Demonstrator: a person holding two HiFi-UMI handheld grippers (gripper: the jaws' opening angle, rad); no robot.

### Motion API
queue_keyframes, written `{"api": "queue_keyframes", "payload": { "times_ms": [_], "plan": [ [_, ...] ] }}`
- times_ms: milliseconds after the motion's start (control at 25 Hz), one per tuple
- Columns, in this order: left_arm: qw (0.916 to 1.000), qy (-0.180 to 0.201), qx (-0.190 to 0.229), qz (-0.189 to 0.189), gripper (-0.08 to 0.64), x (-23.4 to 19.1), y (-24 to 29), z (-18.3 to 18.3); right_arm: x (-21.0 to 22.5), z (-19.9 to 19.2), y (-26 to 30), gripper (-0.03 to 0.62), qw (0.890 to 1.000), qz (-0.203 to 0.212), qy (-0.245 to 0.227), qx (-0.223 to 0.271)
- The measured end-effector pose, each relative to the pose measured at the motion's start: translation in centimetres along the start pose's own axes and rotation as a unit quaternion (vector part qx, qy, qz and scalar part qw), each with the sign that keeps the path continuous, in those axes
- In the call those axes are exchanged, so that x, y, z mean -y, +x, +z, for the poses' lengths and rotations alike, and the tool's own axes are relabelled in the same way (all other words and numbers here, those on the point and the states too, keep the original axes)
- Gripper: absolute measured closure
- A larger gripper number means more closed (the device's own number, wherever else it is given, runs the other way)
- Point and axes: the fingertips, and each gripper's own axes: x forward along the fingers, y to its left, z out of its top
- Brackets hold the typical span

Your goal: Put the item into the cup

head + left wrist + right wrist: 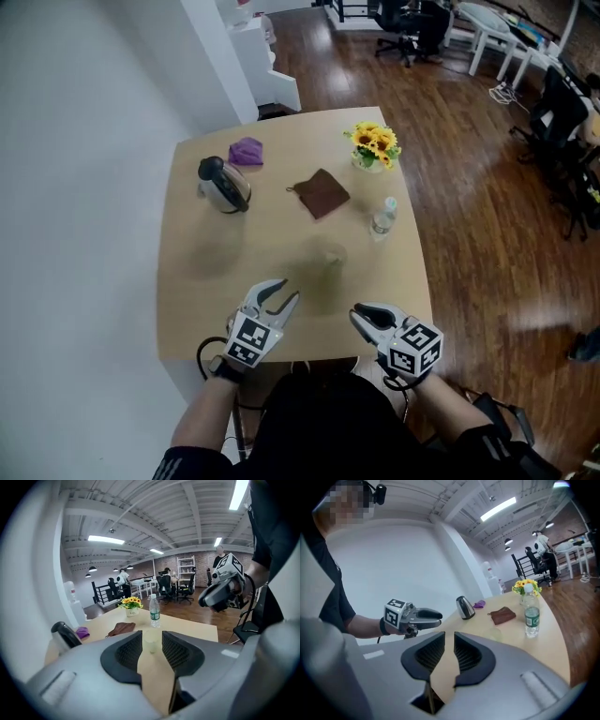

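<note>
A clear plastic cup [328, 255] stands empty near the table's middle, ahead of both grippers; it shows faintly in the left gripper view [151, 644] and the right gripper view [495, 633]. Farther back lie a brown cloth [321, 193], a small purple item [246, 151] and a water bottle [382, 217]. My left gripper [286, 291] [152, 632] hovers at the table's near edge, jaws wide apart with nothing between them. My right gripper [358, 317] [449, 633] hangs beside it at the near edge, jaws a narrow gap apart and empty.
A steel kettle [223, 184] stands at the table's back left and a pot of sunflowers [373, 145] at the back right. A white wall runs along the left. Wooden floor, office chairs and white tables lie beyond the light wooden table [197, 309].
</note>
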Motion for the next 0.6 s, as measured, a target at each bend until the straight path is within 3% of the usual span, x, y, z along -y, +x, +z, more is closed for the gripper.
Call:
{"api": "queue_keyframes", "payload": {
  "times_ms": [280,600],
  "plan": [
    [0.9967,-0.077,0.009,0.024,0.434,2.3,-8.2,-4.8,-6.1,0.4,1.3,0.522,0.999,0.022,-0.036,0.008],
    [0.9957,-0.086,0.035,0.000,0.434,7.6,-17.6,-9.7,-14.9,-3.4,0.6,0.523,0.999,-0.007,-0.044,0.025]
  ]
}}
